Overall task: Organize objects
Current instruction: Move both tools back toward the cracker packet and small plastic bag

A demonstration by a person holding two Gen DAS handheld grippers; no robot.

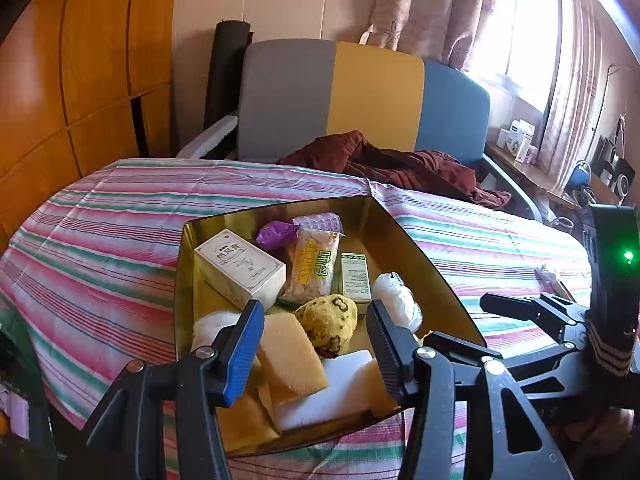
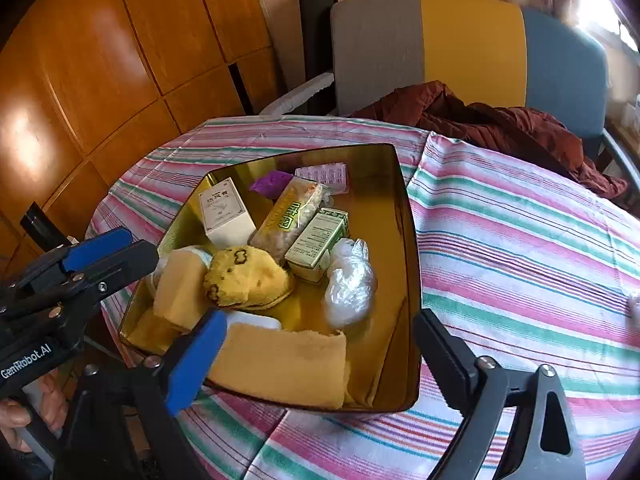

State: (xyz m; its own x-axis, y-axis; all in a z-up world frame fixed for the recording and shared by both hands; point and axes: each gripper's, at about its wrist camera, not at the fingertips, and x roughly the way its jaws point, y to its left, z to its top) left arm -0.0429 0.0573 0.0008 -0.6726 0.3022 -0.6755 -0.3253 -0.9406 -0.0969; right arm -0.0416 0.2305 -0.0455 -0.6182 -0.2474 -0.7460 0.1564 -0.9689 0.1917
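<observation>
Right wrist view: a striped-cloth surface [image 2: 520, 240] stands before wood panels [image 2: 100, 60], one chair [image 2: 472, 48] behind. One gold tray [image 2: 408, 280] holds two boxes, one snack pack [image 2: 292, 216], one plush [image 2: 244, 276]. Both grippers [image 2: 320, 352] [image 1: 316, 344] hover over the tray's near edge, fingers spread, empty.

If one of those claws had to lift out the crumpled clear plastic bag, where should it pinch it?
I'd pinch the plastic bag at its bunched upper end, coming straight down from above. It lies between the green-and-white carton and the gold box's right wall, so a sideways approach looks blocked, and the crumpled top should squeeze easily.
</observation>
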